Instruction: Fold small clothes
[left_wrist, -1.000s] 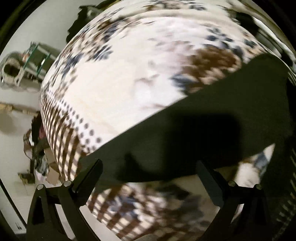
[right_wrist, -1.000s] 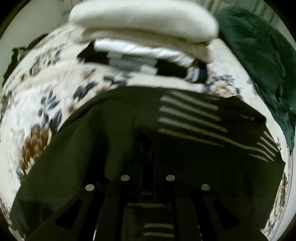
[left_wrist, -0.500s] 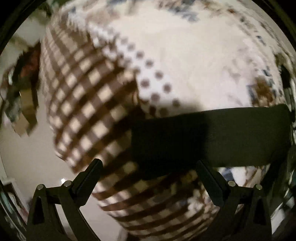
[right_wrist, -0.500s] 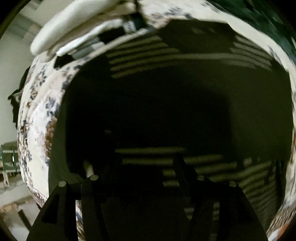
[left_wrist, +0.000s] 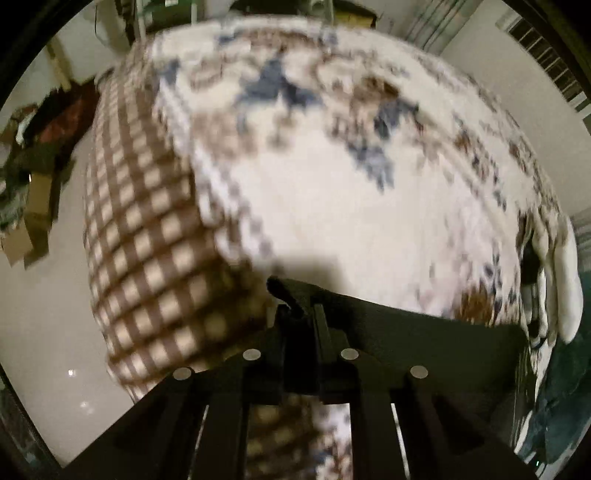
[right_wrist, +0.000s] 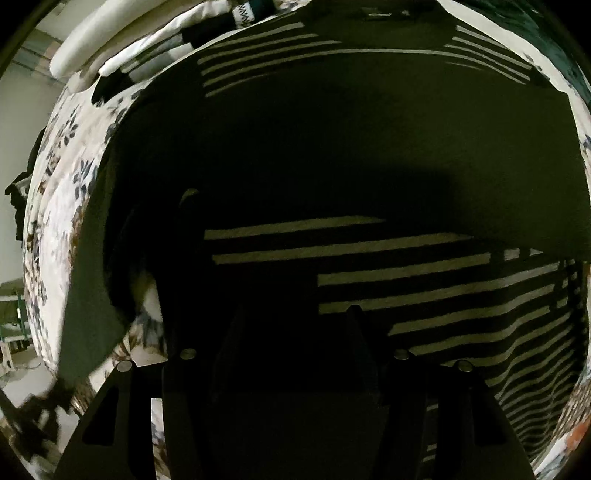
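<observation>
Below, a floral bedspread (left_wrist: 332, 206) covers the bed; left tongs (left_wrist: 295, 306) have just clenched the dark garment's (right_wrist: 332, 147) corner, right tongs (right_wrist: 295, 314) stand released over it.

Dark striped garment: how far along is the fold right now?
Done: a stack of folded clothes sits at the far edge of the floral bedspread. In hand: the left gripper is shut on an edge of the dark striped garment; the right gripper stands open above it. Left: the garment lies mostly spread, so the folding and stacking remain.
</observation>
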